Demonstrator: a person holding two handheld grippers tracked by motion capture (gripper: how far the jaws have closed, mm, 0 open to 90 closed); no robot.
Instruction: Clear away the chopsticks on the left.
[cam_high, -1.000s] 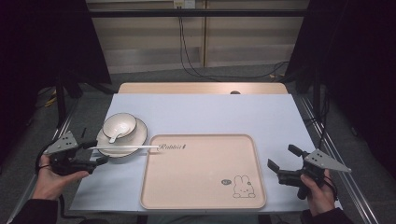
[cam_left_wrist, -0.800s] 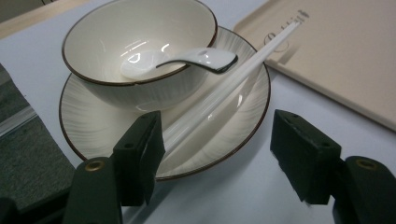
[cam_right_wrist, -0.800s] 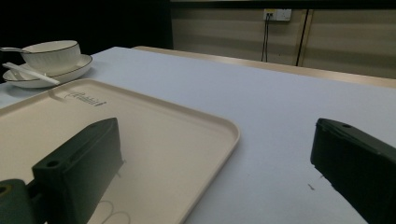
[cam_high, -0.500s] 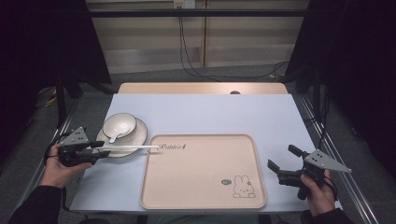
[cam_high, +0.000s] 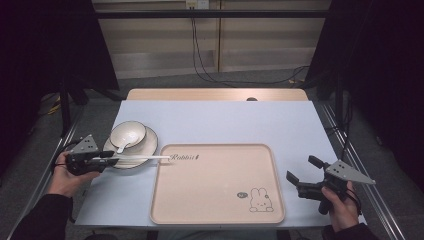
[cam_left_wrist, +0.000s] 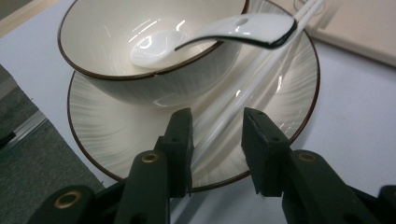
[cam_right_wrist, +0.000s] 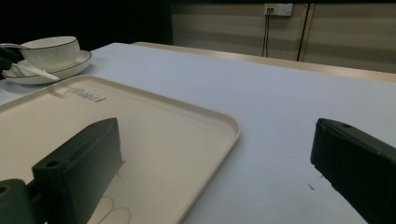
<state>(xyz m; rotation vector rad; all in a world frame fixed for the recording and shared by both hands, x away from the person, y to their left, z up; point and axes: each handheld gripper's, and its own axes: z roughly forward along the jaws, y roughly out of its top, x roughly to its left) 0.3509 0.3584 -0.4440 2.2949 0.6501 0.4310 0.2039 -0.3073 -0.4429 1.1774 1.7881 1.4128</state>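
The wide pale-blue bench carries everything, with the left tongs at its left edge and the right tongs hovering near its right front corner. Between the two tongs lies the large cream plastic tray with a rabbit drawing, flat and bare — its near right corner sits just left of the right tongs' jaws, and its top left corner lies just beyond the tips of the left tongs.

Directly ahead of the left tongs rests a round cream ceramic plate with a thin brown rim, and on the plate's far side stands a matching cream bowl with a brown rim. A glossy white ceramic soup spoon lies in the bowl, its handle hanging over the rim toward the tray.

A pair of long white chopsticks lies across the plate, the near ends running in between the left tongs' jaws and the far ends reaching to the tray's edge. Those jaws have just been closing, with the chopsticks between them; a gap shows on each side, so the pads do not yet press.

The right tongs stand wide open, holding nothing, well apart from the dishes.
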